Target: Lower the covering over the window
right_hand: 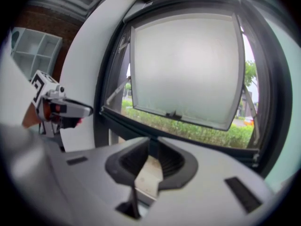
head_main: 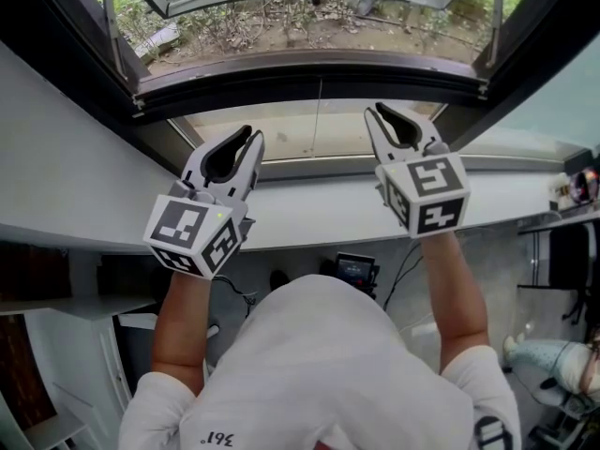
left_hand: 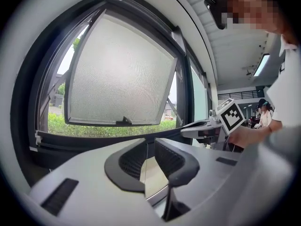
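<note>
Here, a person in a white shirt stands at the near edge of a white sill, bare forearms raised, a two-jaw tool in each hand. The left gripper and the right gripper reach side by side past the sill's far edge and over a beige ledge, well apart, each with its marker cube at the rear. Each claw is drawn almost closed, with only a slim gap left between the tips. Neither has hold of anything: through both gaps only the beige ledge and its grey front edge show. Whether the tips touch the ledge cannot be told. A thin vertical line crosses the ledge between the two tools. Beyond the ledge's far edge sits the window, its dark frame spanning the view and its frosted sash tilted outward at the bottom, a black handle at the middle of the sash's lower rail. The opening stands uncovered, and the covering shows in no view. Outside lie green grass and scrubby ground.
</note>
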Demonstrator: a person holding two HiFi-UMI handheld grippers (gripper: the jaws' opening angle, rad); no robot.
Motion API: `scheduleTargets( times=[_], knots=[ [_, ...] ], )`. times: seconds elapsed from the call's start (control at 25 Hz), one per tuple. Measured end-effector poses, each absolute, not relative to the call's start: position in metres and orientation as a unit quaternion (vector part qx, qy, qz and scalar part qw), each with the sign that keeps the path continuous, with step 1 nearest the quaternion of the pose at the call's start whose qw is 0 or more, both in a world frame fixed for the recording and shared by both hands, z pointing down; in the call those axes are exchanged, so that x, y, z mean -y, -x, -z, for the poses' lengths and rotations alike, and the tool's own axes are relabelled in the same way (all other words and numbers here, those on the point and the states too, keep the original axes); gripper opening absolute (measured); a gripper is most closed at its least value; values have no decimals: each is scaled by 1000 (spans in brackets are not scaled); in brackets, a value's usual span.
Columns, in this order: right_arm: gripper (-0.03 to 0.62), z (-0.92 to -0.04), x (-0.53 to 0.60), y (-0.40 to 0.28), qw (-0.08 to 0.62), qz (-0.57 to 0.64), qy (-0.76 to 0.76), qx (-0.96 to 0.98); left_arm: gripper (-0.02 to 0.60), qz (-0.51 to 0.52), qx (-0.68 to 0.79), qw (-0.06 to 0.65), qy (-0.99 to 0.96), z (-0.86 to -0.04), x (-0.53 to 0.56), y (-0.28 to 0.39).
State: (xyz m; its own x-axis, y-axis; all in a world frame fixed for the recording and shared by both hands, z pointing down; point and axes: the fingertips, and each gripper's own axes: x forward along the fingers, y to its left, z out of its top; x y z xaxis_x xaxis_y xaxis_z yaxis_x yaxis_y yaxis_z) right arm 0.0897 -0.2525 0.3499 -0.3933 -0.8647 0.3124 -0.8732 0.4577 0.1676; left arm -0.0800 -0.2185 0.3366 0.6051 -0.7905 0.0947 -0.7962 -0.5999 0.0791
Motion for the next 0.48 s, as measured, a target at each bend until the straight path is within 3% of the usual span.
scheduleTargets(
  times=[0.48],
  knots=[
    [66, -395, 230, -76, 171, -82, -525, 830, 61, -35, 432, 93, -897, -372, 197, 93]
  ],
)
